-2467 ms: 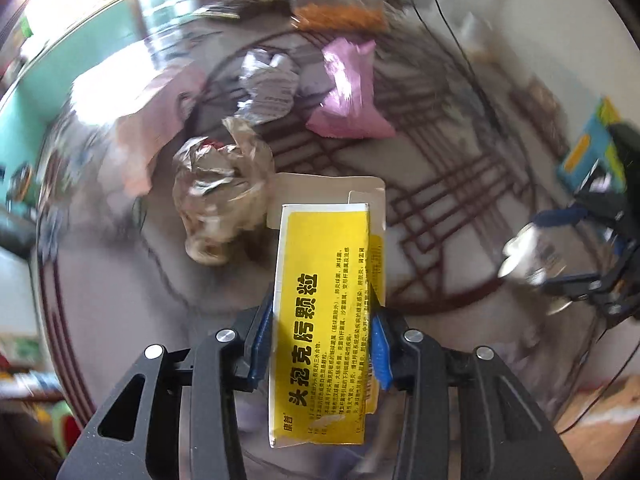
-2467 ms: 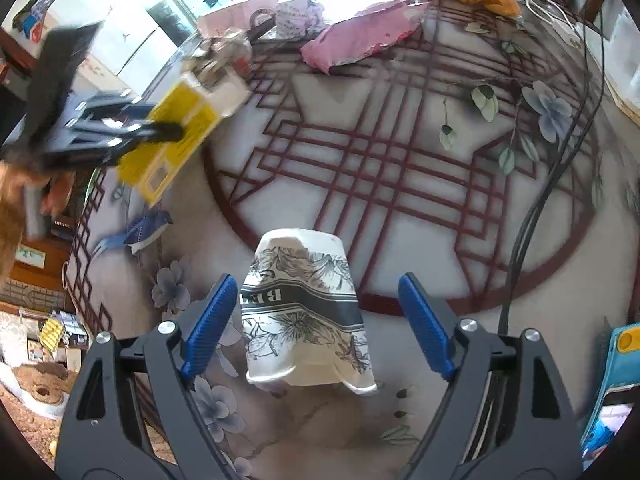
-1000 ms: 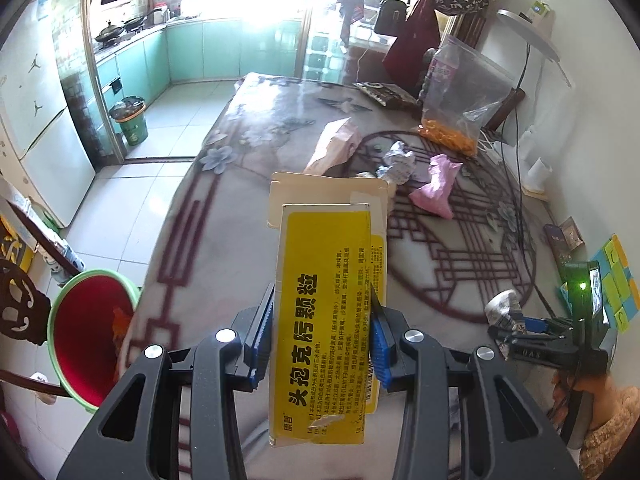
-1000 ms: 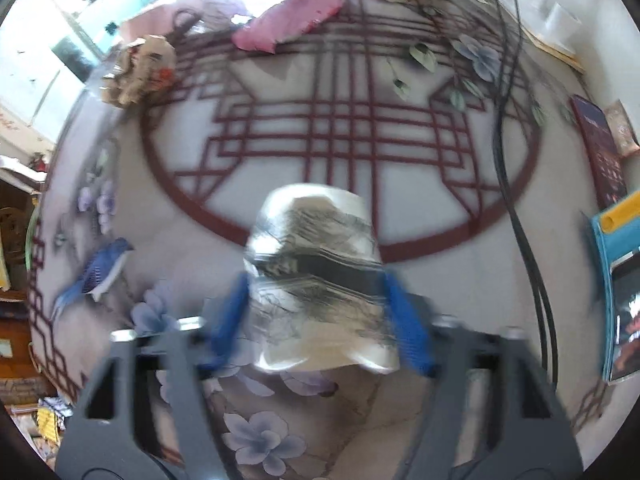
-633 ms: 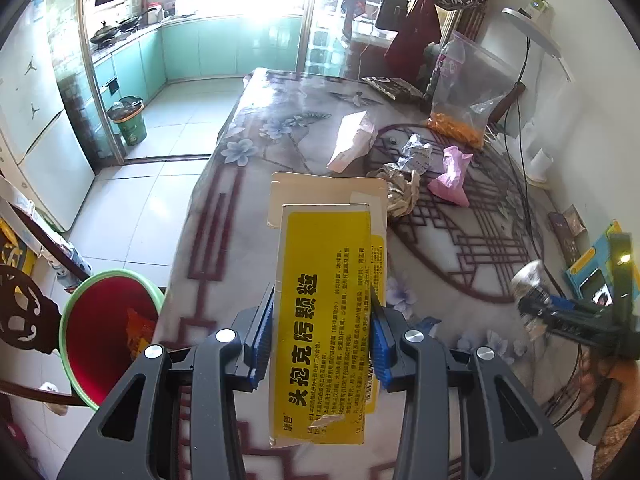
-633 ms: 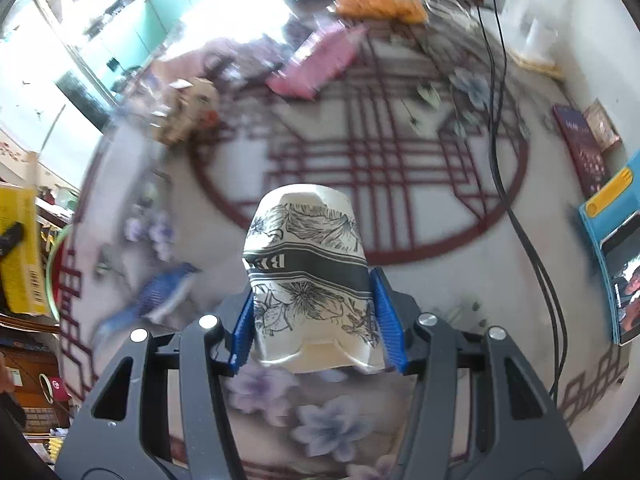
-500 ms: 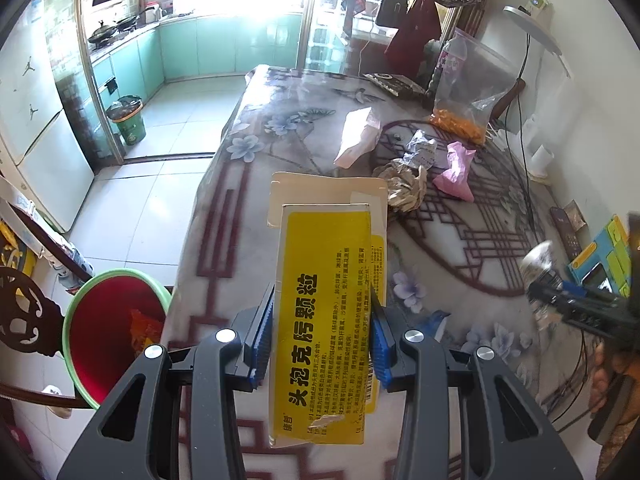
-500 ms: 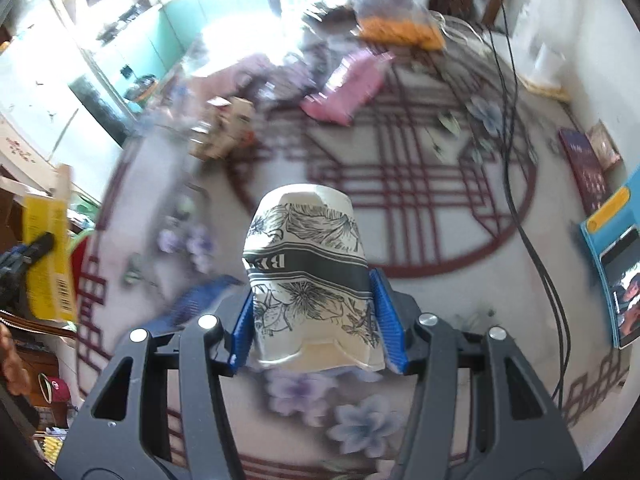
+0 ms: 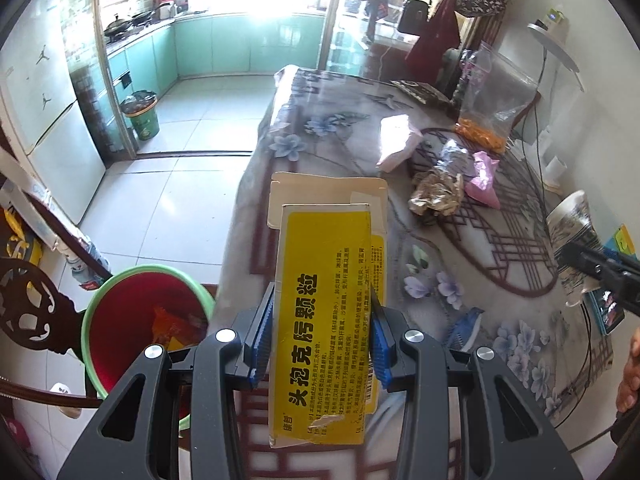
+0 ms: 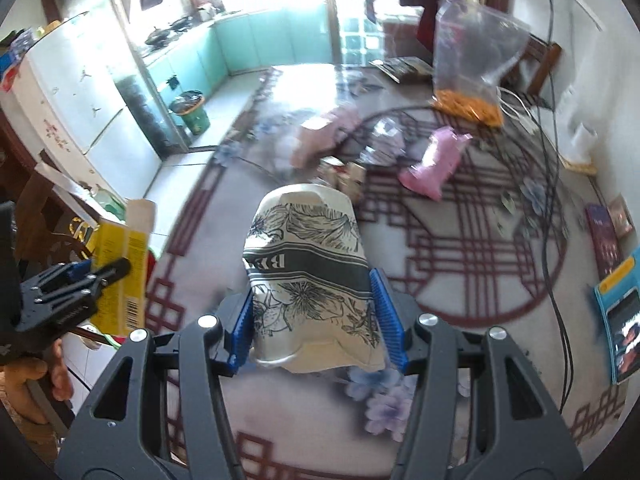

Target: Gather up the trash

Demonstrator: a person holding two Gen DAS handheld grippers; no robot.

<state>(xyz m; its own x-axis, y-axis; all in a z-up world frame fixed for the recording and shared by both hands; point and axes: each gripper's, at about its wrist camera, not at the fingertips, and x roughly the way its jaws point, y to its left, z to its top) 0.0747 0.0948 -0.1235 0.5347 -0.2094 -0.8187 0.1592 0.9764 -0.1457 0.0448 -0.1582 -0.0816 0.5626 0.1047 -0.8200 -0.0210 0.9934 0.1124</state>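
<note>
Weighing almost nothing, handled as thin card: yellow medicine box [image 9: 326,316], flattened, end flap open, printed with black characters, easily creased, best pinched across its narrow faces. Clamped exactly so in left claw [image 9: 320,344], held over the bench [image 9: 472,292] edge, near the red bin with green rim [image 9: 132,320] on the floor. Squeezed between the blue pads [image 10: 386,312] of right claw [image 10: 314,328]: paper cup [image 10: 306,264], upside down, black floral print, soft-walled, rim already crumpled, held above the bench. Judged light, crushable, not slippery.
</note>
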